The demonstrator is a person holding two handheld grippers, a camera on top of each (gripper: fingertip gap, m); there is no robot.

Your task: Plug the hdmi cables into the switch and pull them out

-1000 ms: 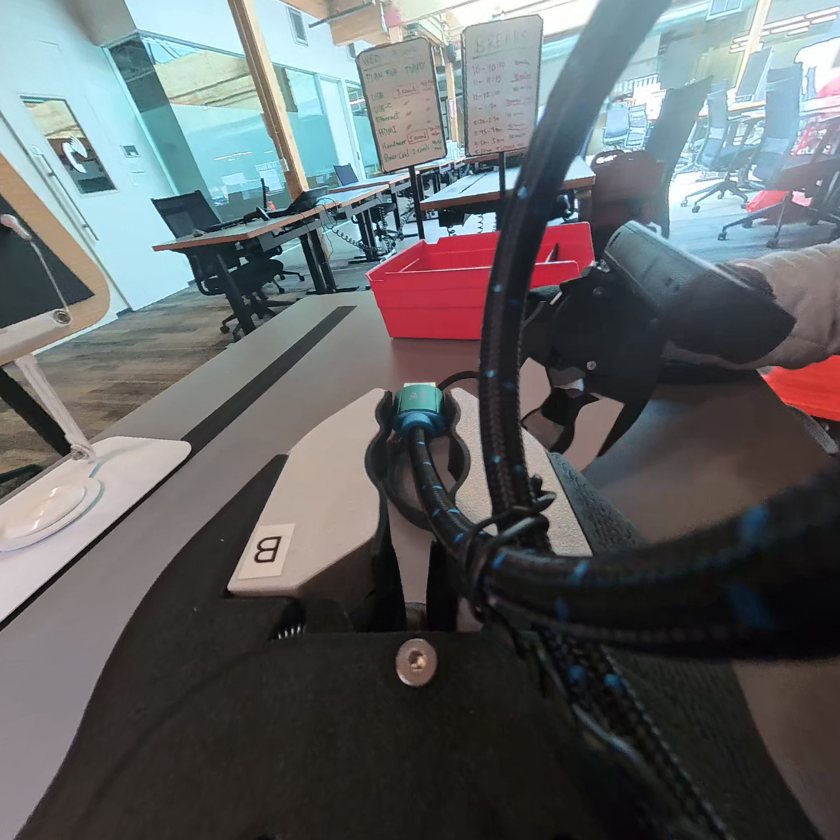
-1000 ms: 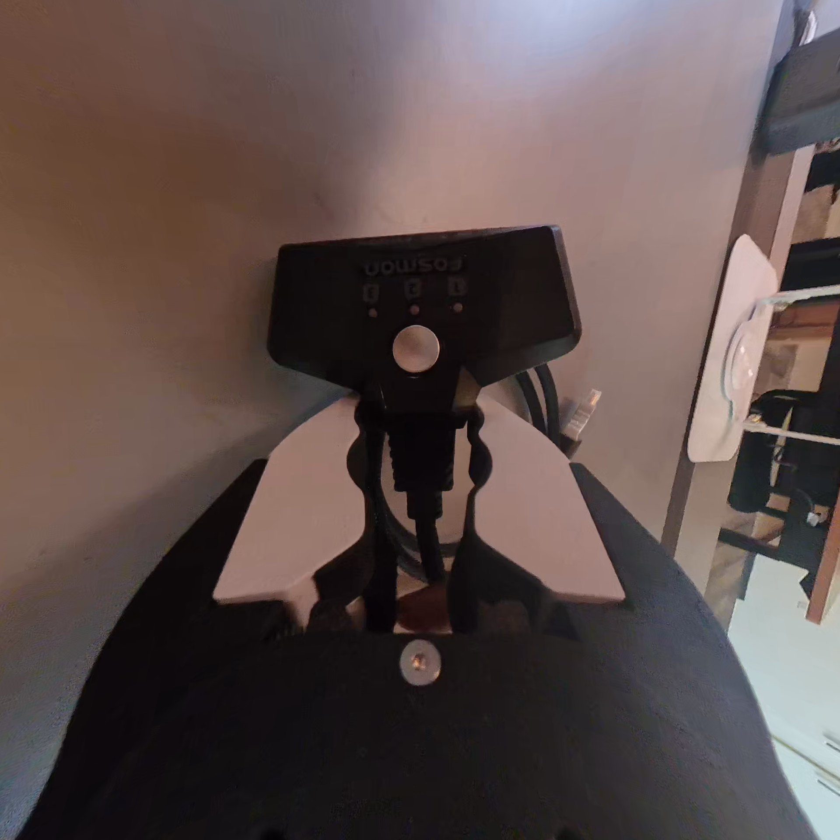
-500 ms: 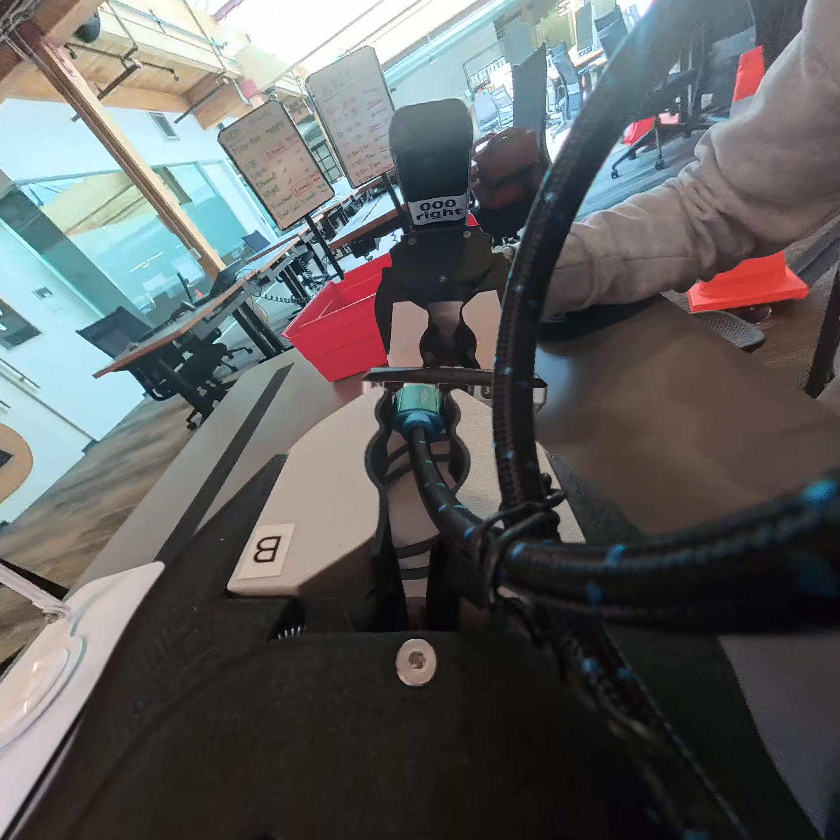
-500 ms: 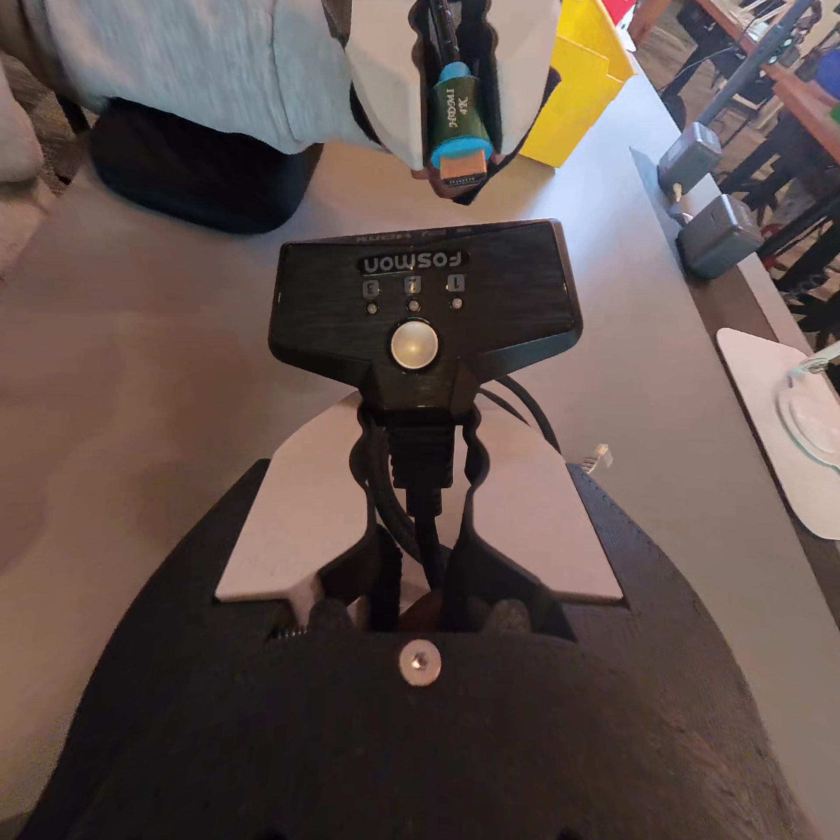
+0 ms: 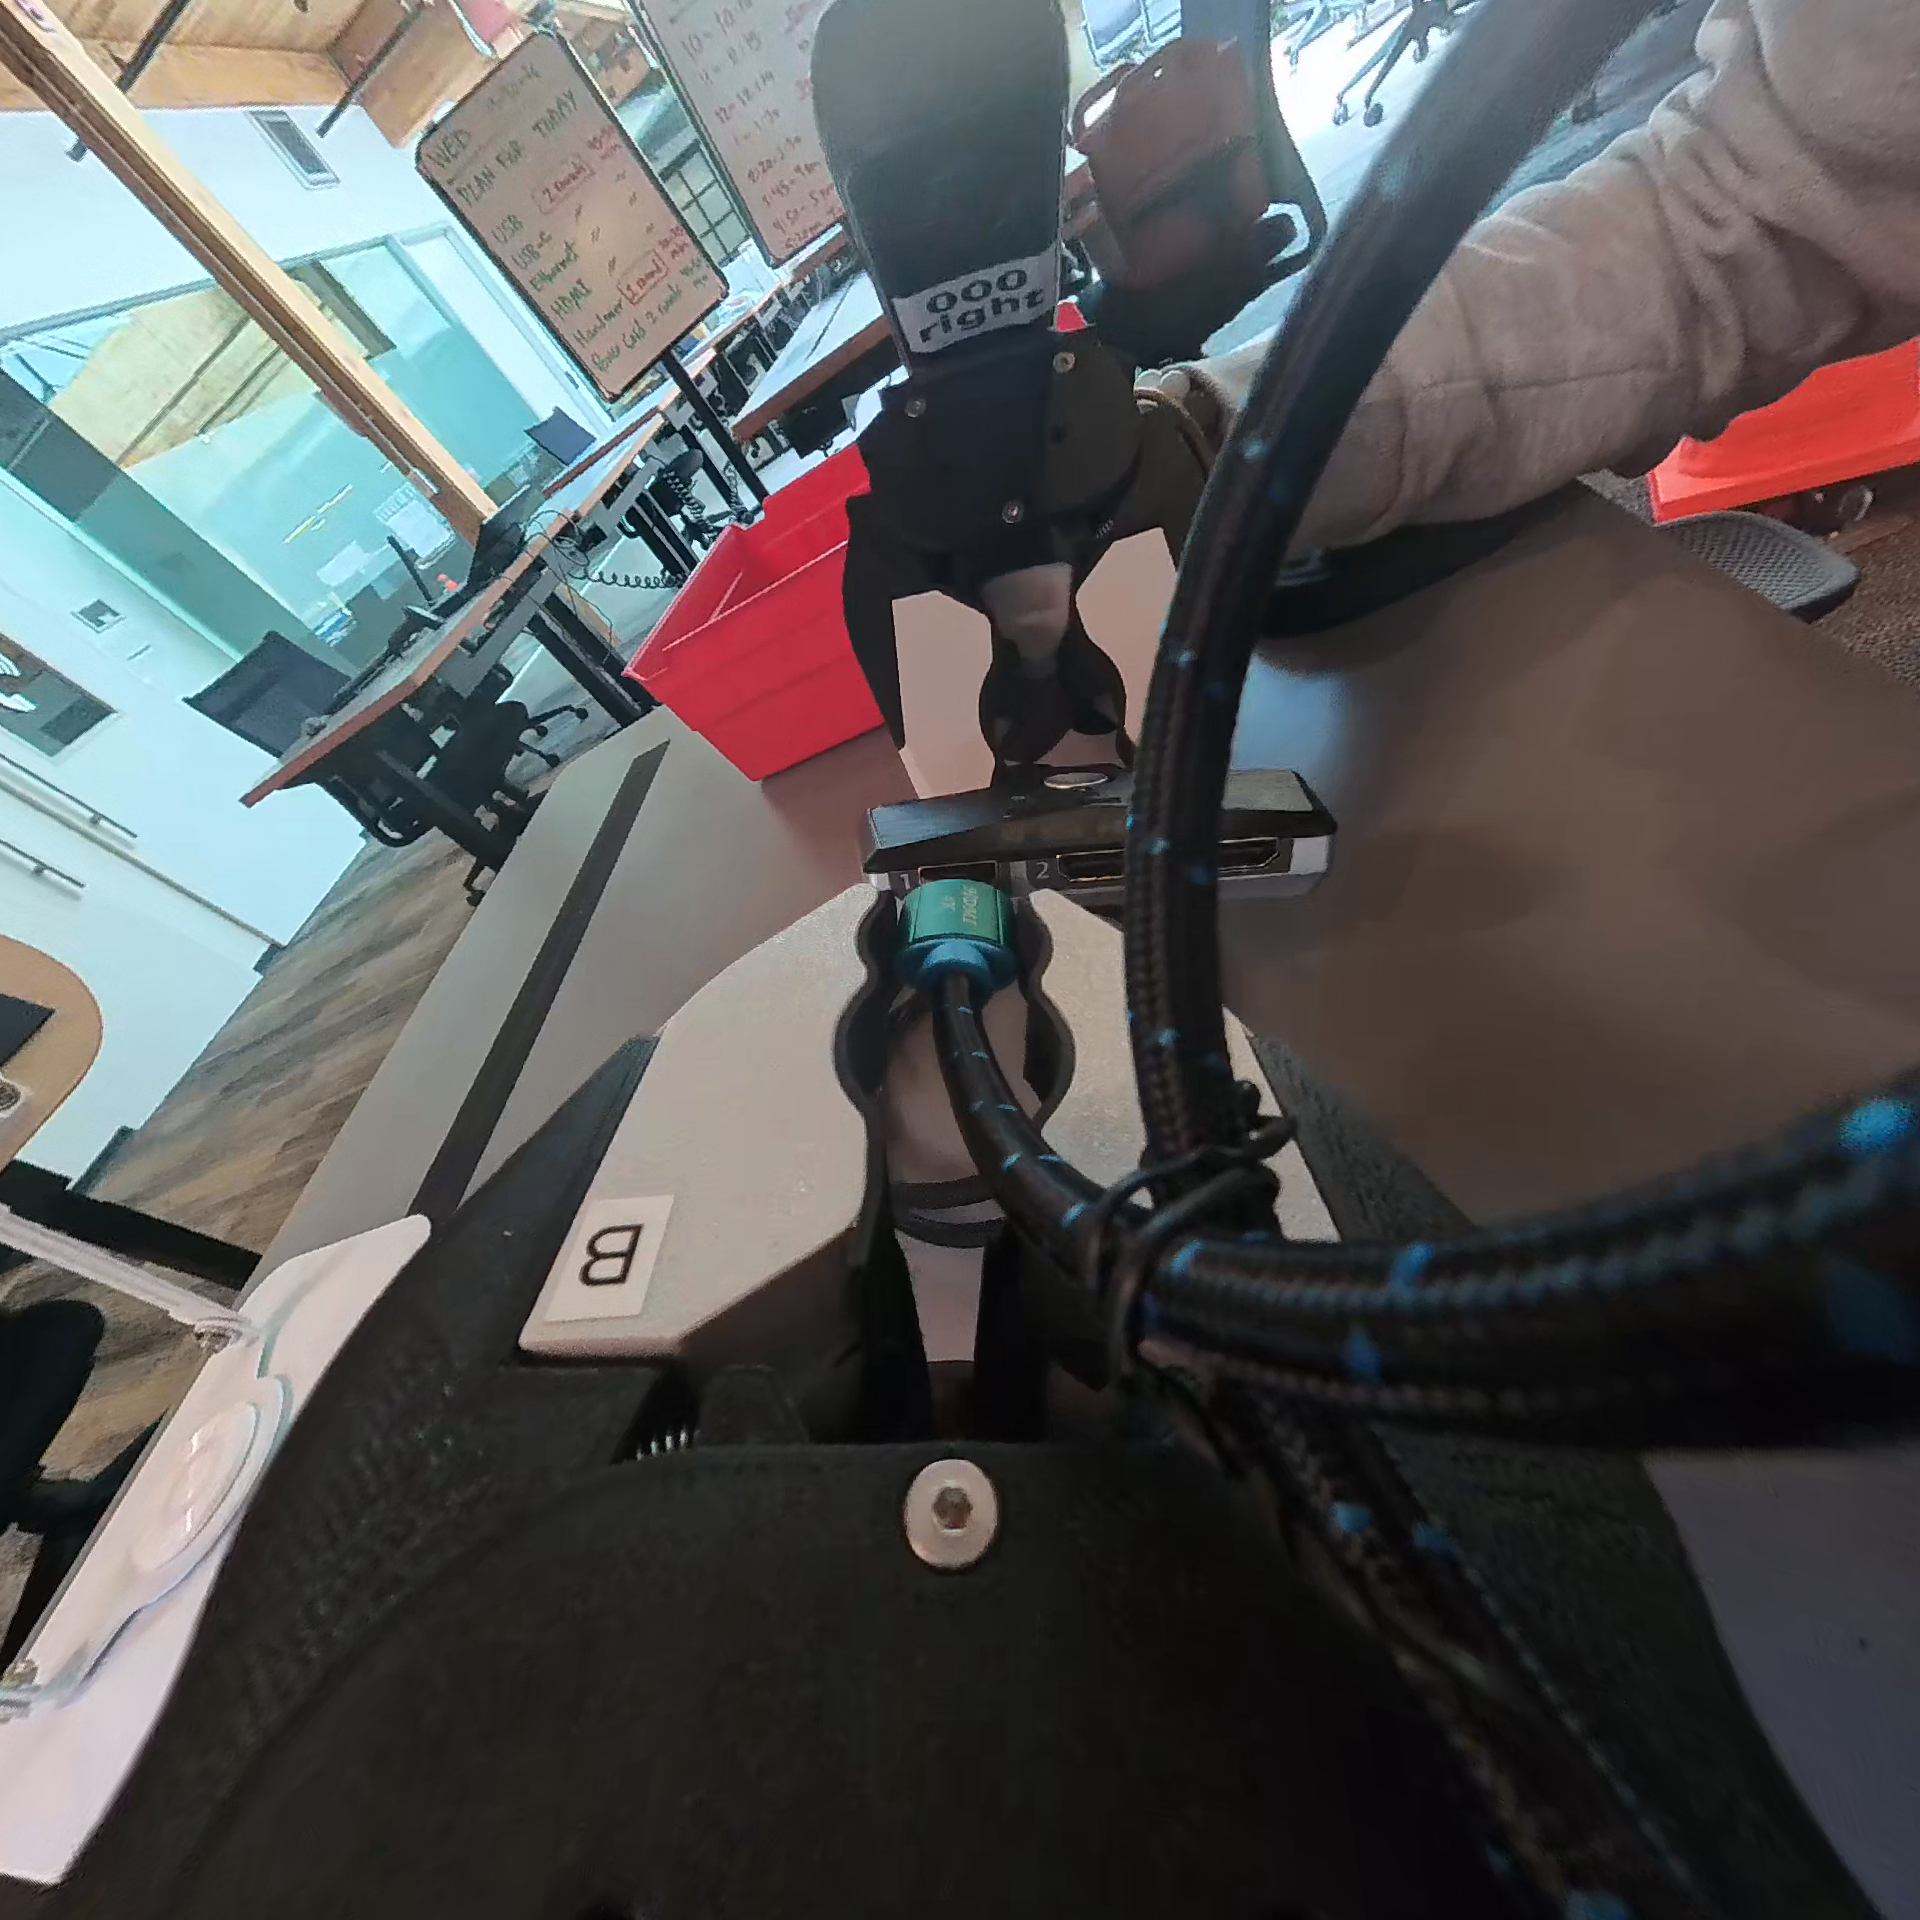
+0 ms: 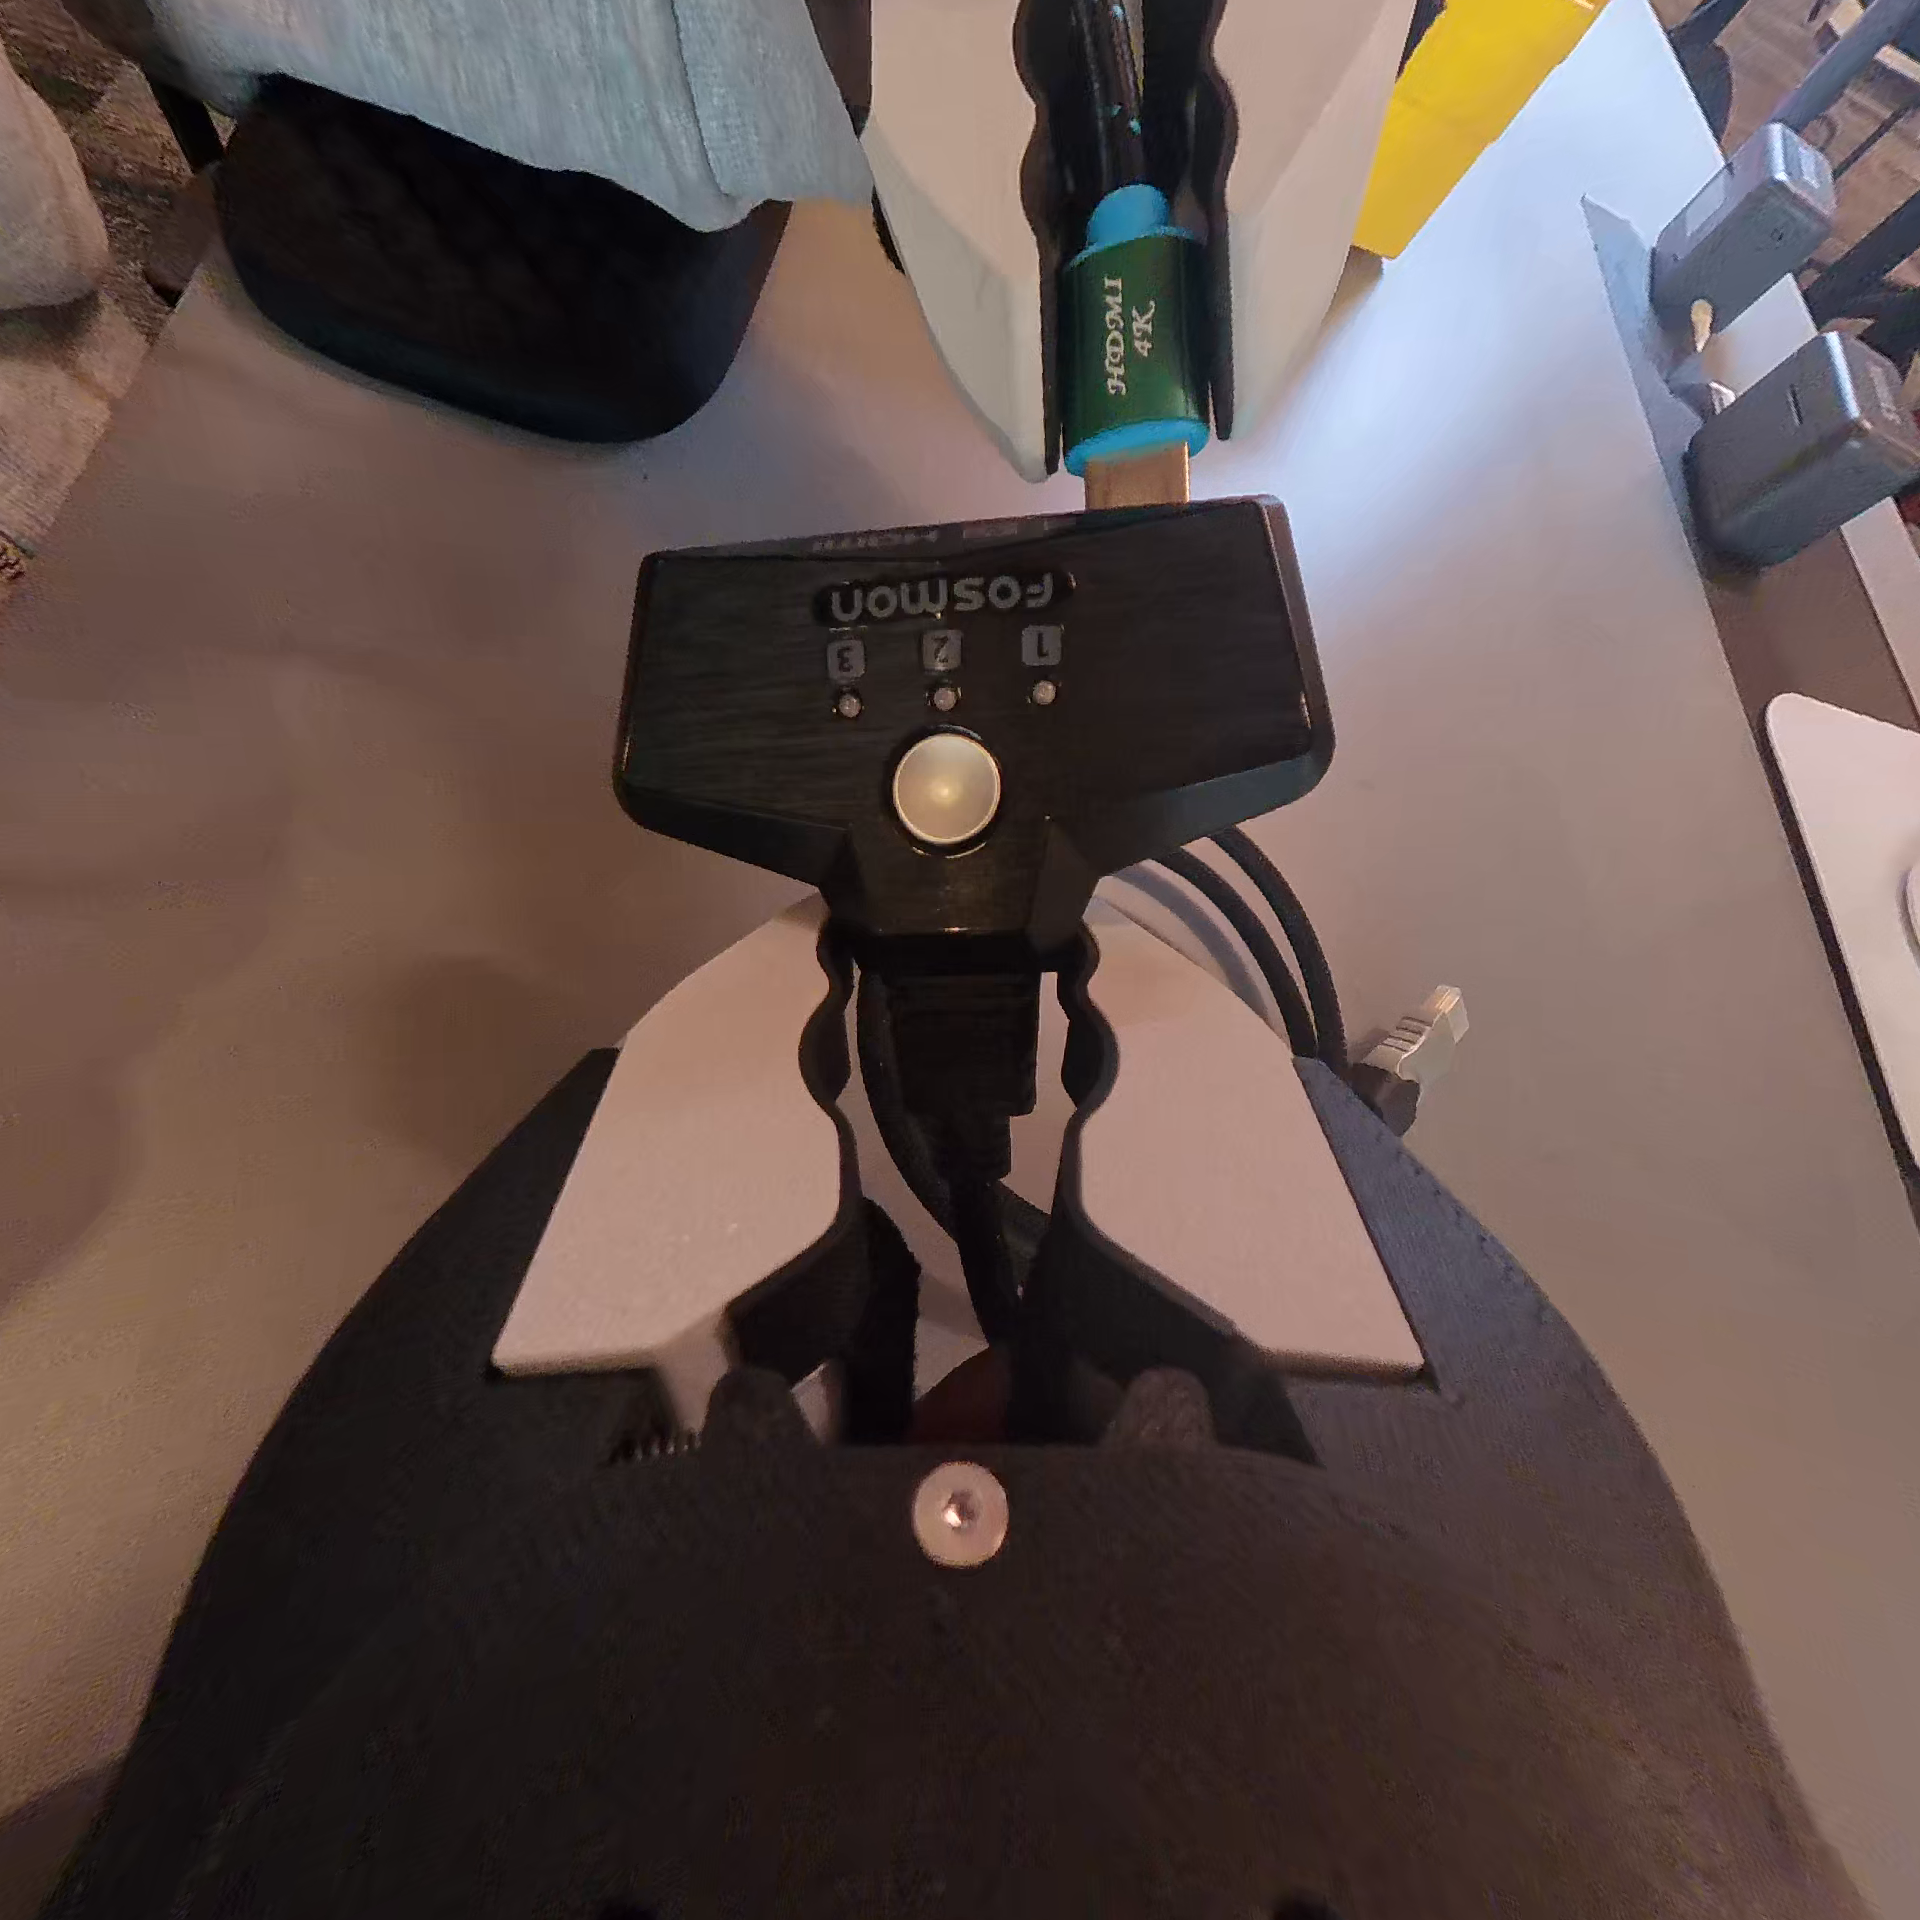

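My left gripper (image 5: 951,935) is shut on a green HDMI plug (image 5: 951,920) with a black-and-blue braided cable (image 5: 1174,831) looping over it. The black HDMI switch (image 6: 956,665) is held off the grey table by my right gripper (image 6: 951,966), which is shut on its narrow tail end and black cable. In the right wrist view the plug (image 6: 1132,343) points at the switch's far edge, and its metal tip (image 6: 1138,486) is at the right-hand port. How deep it sits is hidden. In the left wrist view the switch (image 5: 1091,831) shows its port face. The right gripper (image 5: 1039,727) is behind it.
A red bin (image 5: 758,665) stands behind the switch and a yellow bin (image 6: 1455,125) at the far right. A white pad (image 6: 1849,831), two grey adapters (image 6: 1787,457), a black pouch (image 6: 468,291) and a loose clear plug (image 6: 1413,1029) lie on the table (image 6: 312,727).
The left gripper has carried the green plug closer, from clear of the switch to its tip at the right-hand port. The right gripper turned the switch up from facing the table, then held it.
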